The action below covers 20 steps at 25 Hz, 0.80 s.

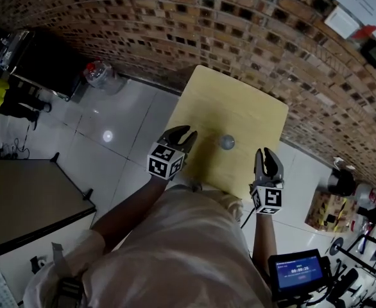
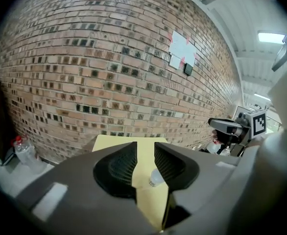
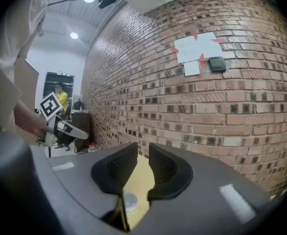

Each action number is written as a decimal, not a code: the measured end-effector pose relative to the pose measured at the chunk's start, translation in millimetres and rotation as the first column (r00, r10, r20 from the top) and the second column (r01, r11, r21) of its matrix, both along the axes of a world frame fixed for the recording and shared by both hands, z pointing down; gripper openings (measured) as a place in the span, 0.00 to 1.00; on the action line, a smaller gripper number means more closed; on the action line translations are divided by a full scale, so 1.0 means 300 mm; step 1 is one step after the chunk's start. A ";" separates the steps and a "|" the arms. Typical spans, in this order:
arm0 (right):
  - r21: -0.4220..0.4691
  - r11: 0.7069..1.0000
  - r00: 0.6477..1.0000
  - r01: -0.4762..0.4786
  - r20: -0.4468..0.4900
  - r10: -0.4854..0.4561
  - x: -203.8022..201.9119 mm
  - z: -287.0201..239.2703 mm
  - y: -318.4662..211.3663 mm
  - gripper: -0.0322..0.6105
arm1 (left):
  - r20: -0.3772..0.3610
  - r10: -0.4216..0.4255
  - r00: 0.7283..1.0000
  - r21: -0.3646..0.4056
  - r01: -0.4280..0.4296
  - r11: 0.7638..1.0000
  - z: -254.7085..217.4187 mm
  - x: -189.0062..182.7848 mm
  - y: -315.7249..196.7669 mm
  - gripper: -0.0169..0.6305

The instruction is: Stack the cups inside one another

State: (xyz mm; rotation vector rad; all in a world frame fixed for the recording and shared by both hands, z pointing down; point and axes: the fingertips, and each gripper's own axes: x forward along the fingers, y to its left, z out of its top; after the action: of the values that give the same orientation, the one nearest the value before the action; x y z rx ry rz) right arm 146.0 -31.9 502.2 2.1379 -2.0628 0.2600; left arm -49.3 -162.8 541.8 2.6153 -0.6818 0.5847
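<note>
Only one small clear cup [image 1: 226,142] is seen on the yellow table [image 1: 239,101], and no second cup is found in any view. Whether this piece is a single cup or several already nested cannot be told, since it is too small and pale. It stands between the two tools: just ahead of and to the right of the left gripper [image 1: 187,132], and ahead of and to the left of the right gripper [image 1: 267,154], apart from both. In the left gripper view the jaws are held a moderate gap apart, with nothing pressed between them. The cup [image 2: 155,178] is seen through that gap, on the table beyond the tips and close to the right-hand jaw. In the right gripper view the jaws are likewise parted and empty, and the cup [image 3: 129,200] is seen low in the gap, on the table below and beyond them. Nothing is carried by either tool. If the piece is a finished stack, the task is judged done or nearly done; if it is a lone cup, nothing has been nested and no partner for it is shown.
</note>
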 end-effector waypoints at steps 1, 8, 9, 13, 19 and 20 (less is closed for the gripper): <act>-0.005 1.000 1.000 -0.004 0.003 0.004 0.000 0.007 0.002 0.16 | 0.005 0.006 1.000 -0.005 -0.006 1.000 0.004 -0.001 0.005 0.23; -0.042 0.999 0.999 -0.035 0.012 0.036 0.011 0.050 0.024 0.16 | 0.052 0.104 0.993 -0.021 -0.103 0.994 0.042 0.027 0.062 0.23; -0.048 0.998 0.999 -0.042 0.008 0.043 0.023 0.054 0.033 0.16 | 0.059 0.128 0.990 -0.021 -0.127 0.992 0.047 0.039 0.074 0.23; -0.076 0.995 0.998 -0.062 -0.031 0.060 0.074 0.072 0.105 0.16 | 0.083 0.234 0.969 -0.015 -0.234 0.972 0.071 0.086 0.159 0.23; -0.076 0.992 0.994 -0.102 -0.048 0.099 0.142 0.037 0.221 0.16 | 0.092 0.338 0.937 -0.008 -0.338 0.941 0.105 0.188 0.285 0.24; -0.071 0.991 0.993 -0.112 -0.045 0.109 0.141 0.030 0.249 0.16 | 0.096 0.355 0.930 0.004 -0.358 0.934 0.110 0.196 0.310 0.24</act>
State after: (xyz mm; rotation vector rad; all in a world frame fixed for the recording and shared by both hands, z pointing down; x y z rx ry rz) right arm 188.3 42.8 511.1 2.1975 -1.8858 0.2980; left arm 9.5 -69.9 574.8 2.7653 -0.2341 0.8127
